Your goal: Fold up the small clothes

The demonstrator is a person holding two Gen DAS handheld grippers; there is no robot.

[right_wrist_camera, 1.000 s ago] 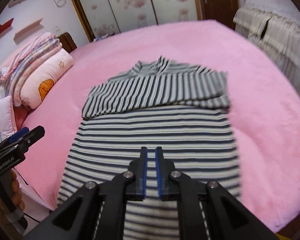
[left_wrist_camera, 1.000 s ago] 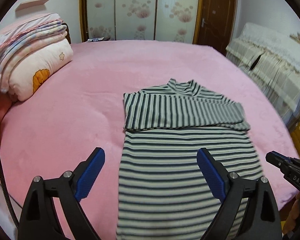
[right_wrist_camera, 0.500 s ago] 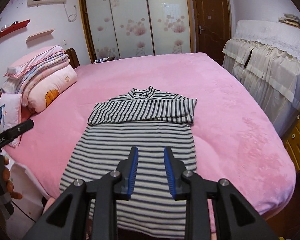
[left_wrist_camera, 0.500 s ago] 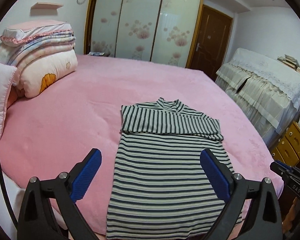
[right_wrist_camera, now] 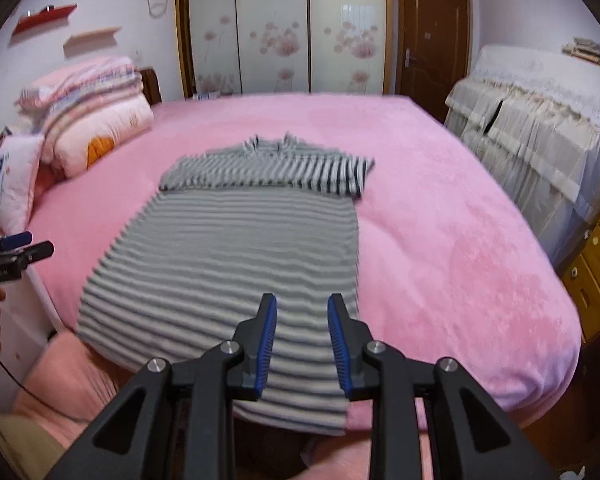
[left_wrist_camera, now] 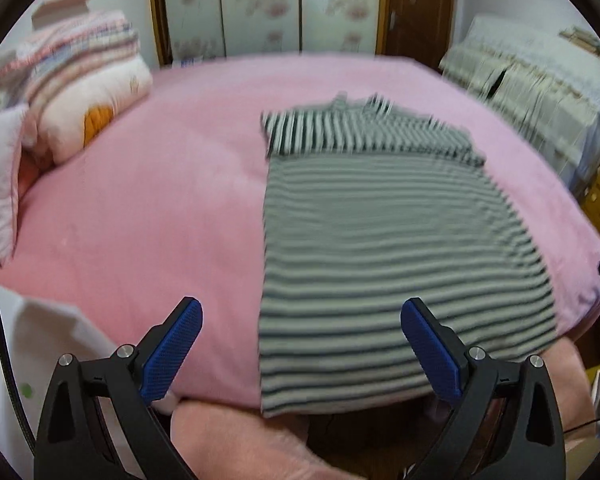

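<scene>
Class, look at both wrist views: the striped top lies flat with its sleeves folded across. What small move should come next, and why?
Probably lower both claws to the hem of the striped top. The left claw gapes wide, the right claw is slightly parted, neither holds cloth, and the bottom half lies unfolded at the bed edge.

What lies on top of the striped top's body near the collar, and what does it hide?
Both sleeves lie folded across the striped top, hiding its chest. Beneath it, only the pink bedspread shows around its edges.
</scene>
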